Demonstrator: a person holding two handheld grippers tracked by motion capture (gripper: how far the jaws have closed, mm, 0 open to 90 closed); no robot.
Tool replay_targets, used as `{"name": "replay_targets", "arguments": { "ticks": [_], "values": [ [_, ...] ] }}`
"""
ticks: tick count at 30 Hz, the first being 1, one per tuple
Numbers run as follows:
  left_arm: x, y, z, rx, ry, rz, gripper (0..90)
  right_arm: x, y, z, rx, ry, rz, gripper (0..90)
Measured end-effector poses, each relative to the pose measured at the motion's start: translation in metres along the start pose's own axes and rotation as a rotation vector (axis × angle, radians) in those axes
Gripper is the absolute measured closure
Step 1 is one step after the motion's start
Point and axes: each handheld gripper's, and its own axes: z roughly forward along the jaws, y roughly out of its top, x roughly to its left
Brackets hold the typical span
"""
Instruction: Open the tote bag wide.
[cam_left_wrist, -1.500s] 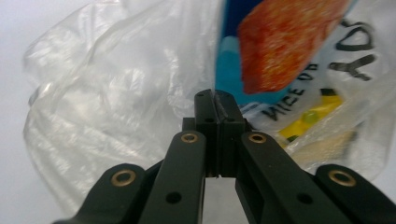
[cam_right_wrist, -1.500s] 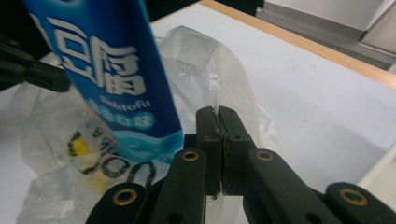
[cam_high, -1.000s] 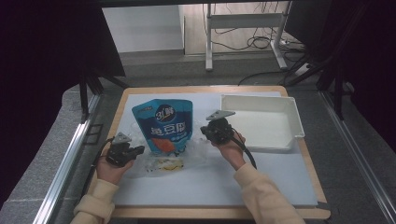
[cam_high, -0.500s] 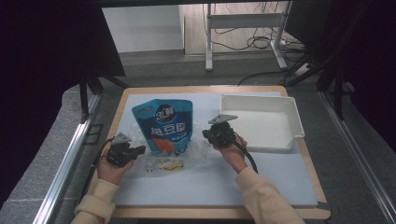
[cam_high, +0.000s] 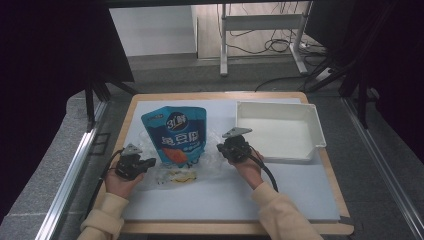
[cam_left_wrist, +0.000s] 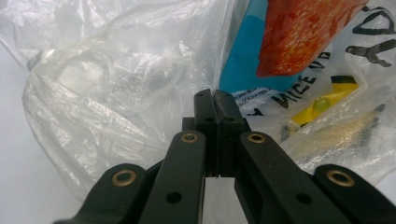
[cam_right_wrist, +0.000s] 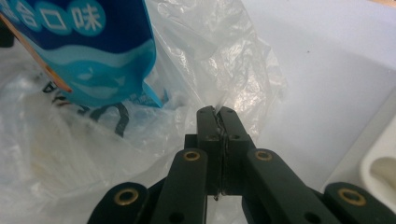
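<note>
You hold a clear plastic bag (cam_high: 200, 162) with both grippers. Your left gripper (cam_high: 150, 164) has its jaws clamped tight on the left side of the bag; in the left gripper view (cam_left_wrist: 215, 100) the thin film is pinched between the closed tips. Your right gripper (cam_high: 223, 148) has its jaws squeezed on the right side of the bag; in the right gripper view (cam_right_wrist: 217, 114) a fold of film runs up out of the shut tips.

Inside the bag (cam_left_wrist: 112, 93) sits a blue snack pouch (cam_high: 175, 132). Its low end is in the bag and its top sticks out toward the far side of the table. The pouch (cam_left_wrist: 299, 42) has an orange picture on it, and blue and white print (cam_right_wrist: 88, 46). A small yellow packet (cam_high: 181, 175) lies at the near end of the bag, between your two grippers.

A white tray (cam_high: 312, 125) stands on the right, just beside your right hand (cam_high: 247, 167). Nothing is in it. Its near left corner is close to your right gripper.

The bag lies on a white mat (cam_high: 300, 192) on a wooden table (cam_high: 127, 117). There is bare mat near you and to the right, under the tray. Your left hand (cam_high: 120, 181) is close to the left edge of the mat.
</note>
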Motion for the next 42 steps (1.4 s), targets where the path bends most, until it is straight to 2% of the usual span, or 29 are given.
{"name": "replay_targets", "arguments": {
  "ticks": [9, 18, 27, 30, 33, 36, 42],
  "values": [
    [-0.001, -0.001, 0.005, 0.021, 0.000, 0.010, 90.0, -0.001, -0.009, 0.015, 0.054, -0.017, 0.019, 88.1],
    [0.001, -0.004, 0.010, 0.036, -0.013, -0.005, 90.0, -0.002, -0.017, 0.029, 0.102, -0.024, 0.029, 88.1],
    [0.001, -0.006, 0.013, 0.043, -0.011, -0.006, 90.0, -0.005, -0.020, 0.028, 0.090, -0.011, 0.046, 86.6],
    [0.001, -0.006, 0.012, 0.039, -0.015, -0.008, 90.0, -0.006, -0.019, 0.025, 0.086, -0.008, 0.048, 78.9],
    [0.001, -0.006, 0.012, 0.028, -0.022, -0.013, 90.0, -0.005, -0.014, 0.017, 0.057, -0.012, 0.046, 68.1],
    [0.001, -0.005, 0.011, 0.019, -0.029, -0.020, 90.0, -0.001, -0.006, 0.001, -0.010, -0.023, 0.036, 59.8],
    [0.001, -0.004, 0.011, 0.015, -0.033, -0.020, 90.0, 0.008, 0.010, -0.034, -0.134, -0.005, 0.032, 55.6]
  ]
}}
